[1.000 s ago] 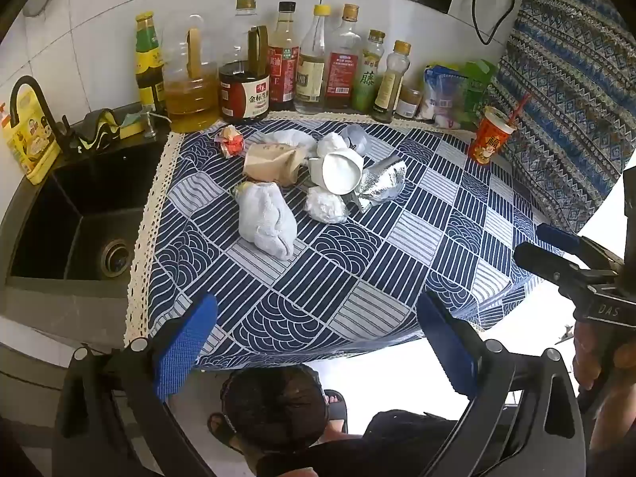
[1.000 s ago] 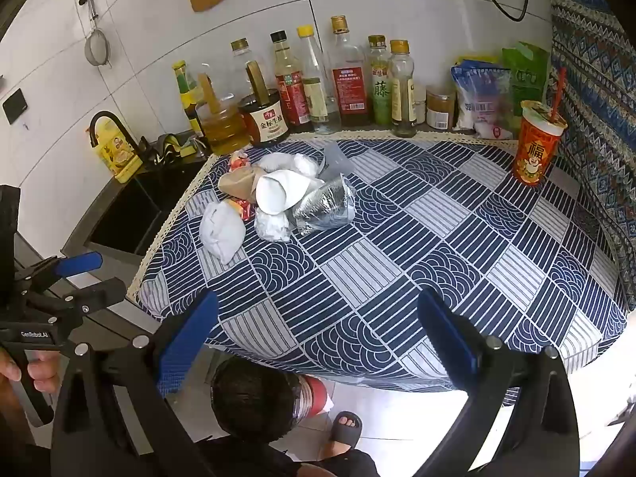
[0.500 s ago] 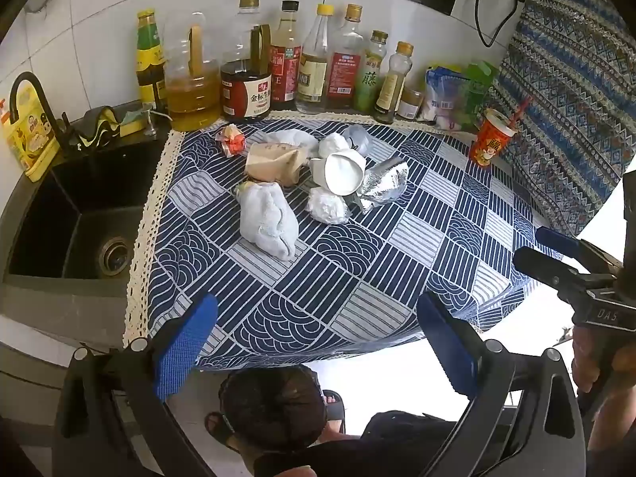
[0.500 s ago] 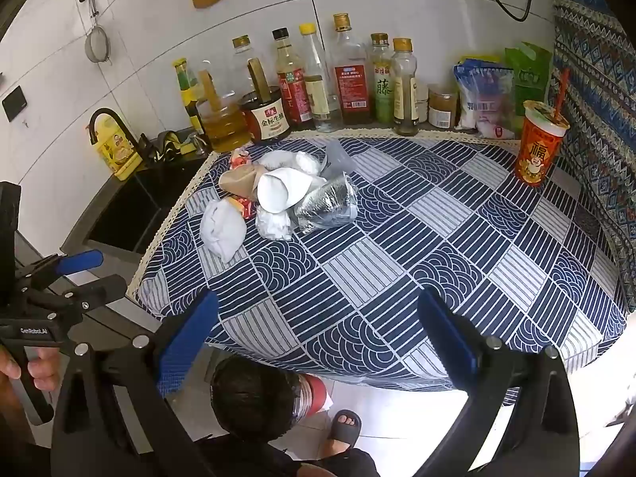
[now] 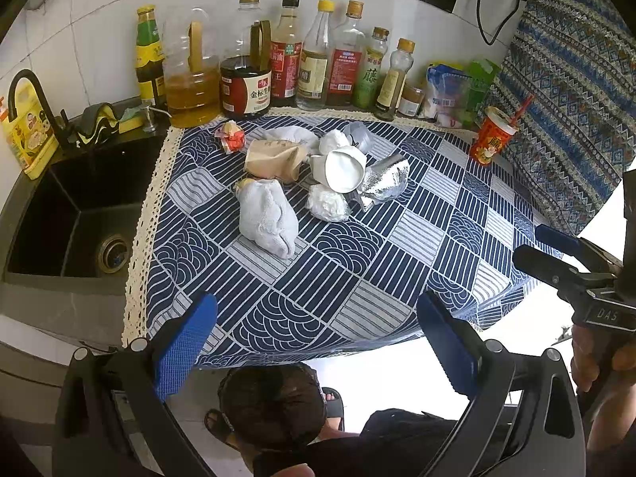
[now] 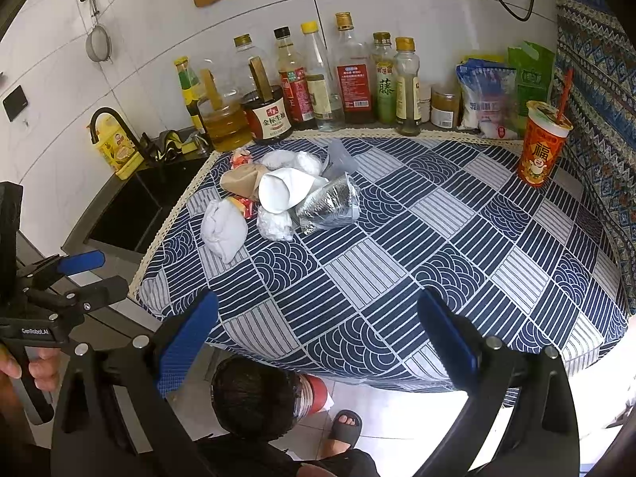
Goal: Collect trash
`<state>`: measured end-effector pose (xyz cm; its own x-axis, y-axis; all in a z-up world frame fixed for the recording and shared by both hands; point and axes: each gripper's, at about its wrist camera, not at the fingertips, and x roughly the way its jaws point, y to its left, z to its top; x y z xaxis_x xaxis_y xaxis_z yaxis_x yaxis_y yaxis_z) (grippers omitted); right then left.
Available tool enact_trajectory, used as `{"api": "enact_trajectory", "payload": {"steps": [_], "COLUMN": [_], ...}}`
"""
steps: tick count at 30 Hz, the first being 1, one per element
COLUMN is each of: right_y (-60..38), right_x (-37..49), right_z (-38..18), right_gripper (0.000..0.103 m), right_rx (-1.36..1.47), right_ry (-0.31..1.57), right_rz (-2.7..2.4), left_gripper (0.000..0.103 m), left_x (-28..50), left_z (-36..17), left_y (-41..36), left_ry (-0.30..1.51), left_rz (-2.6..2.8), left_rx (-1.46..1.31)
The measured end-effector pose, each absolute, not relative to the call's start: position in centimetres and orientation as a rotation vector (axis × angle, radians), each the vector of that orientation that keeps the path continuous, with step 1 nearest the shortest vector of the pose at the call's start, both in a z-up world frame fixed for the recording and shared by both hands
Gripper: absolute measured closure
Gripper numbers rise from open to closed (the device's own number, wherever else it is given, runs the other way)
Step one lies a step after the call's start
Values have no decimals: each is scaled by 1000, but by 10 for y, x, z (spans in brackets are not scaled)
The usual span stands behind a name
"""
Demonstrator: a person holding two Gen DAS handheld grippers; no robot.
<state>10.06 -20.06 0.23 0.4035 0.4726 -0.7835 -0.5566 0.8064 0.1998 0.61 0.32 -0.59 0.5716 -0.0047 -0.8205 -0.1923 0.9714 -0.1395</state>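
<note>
1. Two grippers held high above the counter, both spread wide, nothing between the fingers: left gripper [image 5: 316, 342], right gripper [image 6: 318, 338].
2. Each also seen from the other's camera: right gripper [image 5: 556, 254] at the right edge, left gripper [image 6: 85, 272] at the left edge, gripped by a hand [image 6: 28, 365].
3. Well apart from the trash, no contact with anything.
4. Trash heaped on the back left part of the blue patterned cloth [image 5: 357, 262], near the sink [image 5: 79, 214]: white cloth bundle [image 5: 268, 218] nearest the front edge, brown paper bag [image 5: 274, 155] behind it, white paper cup [image 5: 344, 169] on its side, foil bag [image 5: 383, 183] touching the cup's right, crumpled white wad [image 5: 328, 202] just in front of the cup.
5. Small red-and-white wrapper [image 5: 230, 137] at the back left of the heap; more pale scraps behind the cup, perhaps plastic, too small to tell.
6. Row of bottles [image 6: 318, 79] along the tiled wall behind.
7. Red drink cup [image 6: 542, 147] with a straw, upright at the back right, well apart from the heap.
</note>
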Motion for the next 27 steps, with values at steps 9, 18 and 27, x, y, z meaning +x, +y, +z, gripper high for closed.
{"api": "enact_trajectory", "payload": {"steps": [9,18,27], "right_y": [-197,-197,-197], "right_x": [101,101,100], "right_z": [1,1,0], "right_gripper": [4,4,4], "right_rx": [-102,-104,-101], "right_ry": [954,958,958], "right_rz": [654,655,657], "left_gripper": [6,6,6], "left_x": [6,7,6], "left_z": [-7,-6,-6], "left_y": [2,6,7], "left_ry": [955,959,957], "left_rz": [112,111,113], "left_rx": [-223,-229,-231]}}
